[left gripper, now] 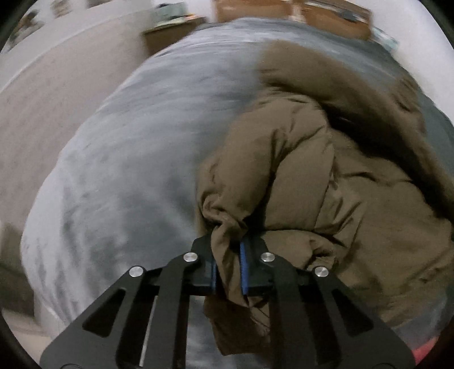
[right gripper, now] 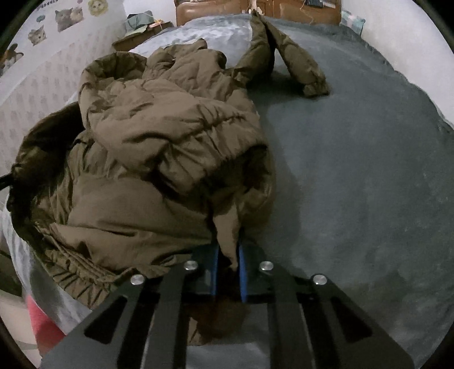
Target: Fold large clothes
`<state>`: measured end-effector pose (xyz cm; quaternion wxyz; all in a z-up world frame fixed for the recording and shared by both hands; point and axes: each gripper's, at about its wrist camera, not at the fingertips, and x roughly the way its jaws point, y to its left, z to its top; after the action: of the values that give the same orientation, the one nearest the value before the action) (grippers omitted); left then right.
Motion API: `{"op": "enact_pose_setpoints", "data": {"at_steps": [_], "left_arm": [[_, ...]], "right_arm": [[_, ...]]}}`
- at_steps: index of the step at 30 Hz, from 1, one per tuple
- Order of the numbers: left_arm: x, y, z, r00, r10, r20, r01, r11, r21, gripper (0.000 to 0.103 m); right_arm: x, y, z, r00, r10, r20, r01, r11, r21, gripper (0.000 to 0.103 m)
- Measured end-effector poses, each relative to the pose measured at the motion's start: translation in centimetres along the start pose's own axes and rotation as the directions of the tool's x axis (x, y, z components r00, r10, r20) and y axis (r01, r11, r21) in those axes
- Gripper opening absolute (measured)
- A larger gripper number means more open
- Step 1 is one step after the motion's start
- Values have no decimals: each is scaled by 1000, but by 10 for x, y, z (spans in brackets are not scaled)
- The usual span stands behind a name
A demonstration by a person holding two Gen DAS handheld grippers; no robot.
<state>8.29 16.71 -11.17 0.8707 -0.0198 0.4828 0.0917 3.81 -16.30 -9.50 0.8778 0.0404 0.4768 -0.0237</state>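
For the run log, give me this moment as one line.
left gripper: shut on jacket | right gripper: shut on jacket | jacket bunched on bed

Olive-brown quilted coat (right gripper: 159,147) ahead-left of right gripper (right gripper: 229,264), plain grey blanket (right gripper: 354,170) ahead-right. Black fingers (right gripper: 255,255), blue pads (right gripper: 241,272). Cat-print stickers (right gripper: 68,17) on white wall far left.

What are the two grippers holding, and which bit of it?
Both hold the brown puffy coat: left gripper and right gripper each pinch a bunched fold at its near edge.
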Motion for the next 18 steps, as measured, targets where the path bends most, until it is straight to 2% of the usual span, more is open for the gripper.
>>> {"op": "enact_pose_setpoints", "data": {"at_steps": [4,7,9,10,11,12,13,14,15,18], "left_arm": [[20,50,-13,999,-15,-51,11,996,-91,12],[31,56,-23,997,-35,-72,29,995,-91,13],[28,51,-24,998,-30,-63,25,996,-80,17],[24,47,-21,998,-28,-54,24,996,-83,22],[18,46,-20,999,-24,-43,20,996,-86,28],[7,54,-18,1000,-22,-22,20,996,-90,45],[0,57,-17,1000,-20,-3,19,996,-91,64],[-6,51,-7,1000,-12,26,14,996,-90,71],[-9,49,-2,999,-7,44,11,997,-82,78],[-3,44,13,1000,-11,28,13,998,-55,78]], "right_arm": [[-1,-3,-2,1000,10,-5,-10,1000,2,11],[-1,-5,-4,1000,23,-5,-23,1000,13,14],[-2,-8,-2,999,39,6,-40,999,32,18],[-4,-12,-1,998,55,16,-56,997,55,20],[-6,-16,0,997,75,27,-77,994,80,29],[-7,-20,2,995,97,38,-100,990,102,44],[-7,-22,3,993,112,46,-117,986,115,50],[-6,-26,6,991,128,49,-133,982,131,53],[-5,-26,8,990,131,47,-137,981,135,53],[8,-27,14,987,158,28,-161,975,152,53]]}}
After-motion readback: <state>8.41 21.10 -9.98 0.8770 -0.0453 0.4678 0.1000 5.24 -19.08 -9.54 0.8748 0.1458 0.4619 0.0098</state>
